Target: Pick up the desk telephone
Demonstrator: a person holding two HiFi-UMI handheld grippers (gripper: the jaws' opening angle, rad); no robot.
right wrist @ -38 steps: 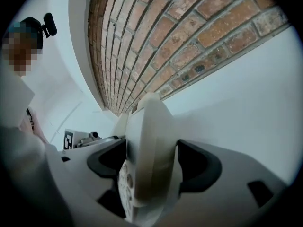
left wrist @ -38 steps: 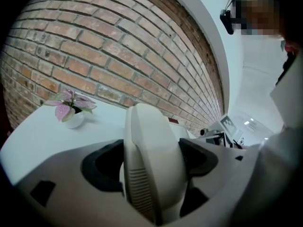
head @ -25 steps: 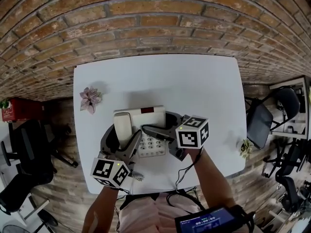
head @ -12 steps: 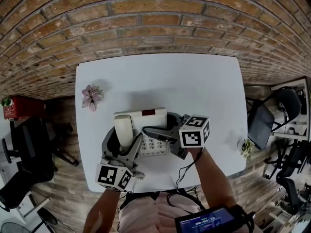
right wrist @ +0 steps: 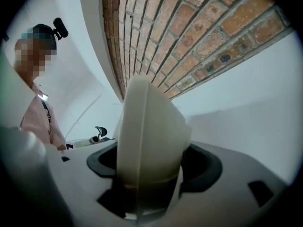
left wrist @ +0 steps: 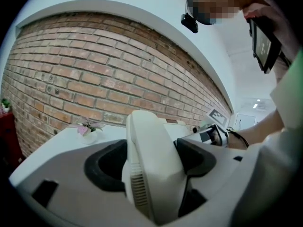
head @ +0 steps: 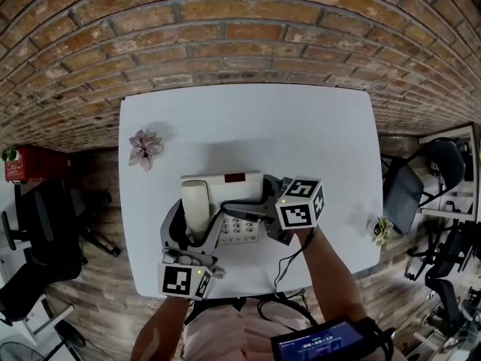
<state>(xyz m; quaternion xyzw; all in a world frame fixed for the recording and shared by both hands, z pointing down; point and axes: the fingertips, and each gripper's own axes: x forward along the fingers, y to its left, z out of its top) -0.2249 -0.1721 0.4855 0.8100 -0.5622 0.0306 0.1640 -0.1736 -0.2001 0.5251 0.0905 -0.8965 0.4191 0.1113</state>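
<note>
Since a second ago, your left gripper [head: 194,220] has rolled, and its marker cube now hangs over the near edge of the white rectangular table [head: 301,134]. The cream plastic desk telephone [head: 234,189] sits at the table's near middle. Your left gripper clamps its handset [head: 195,204], and your right gripper [head: 252,195] is clenched on the telephone's right edge. A small pink flower [head: 144,147] lies at the table's left side, and a red brick wall [head: 240,36] stands beyond its far edge.

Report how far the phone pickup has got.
Done: the left gripper clamps the handset, and the right gripper clamps the telephone at its right edge. In hand: the two-handed grip. Left: raising it off the table; the views do not show whether it has cleared it yet.
</note>
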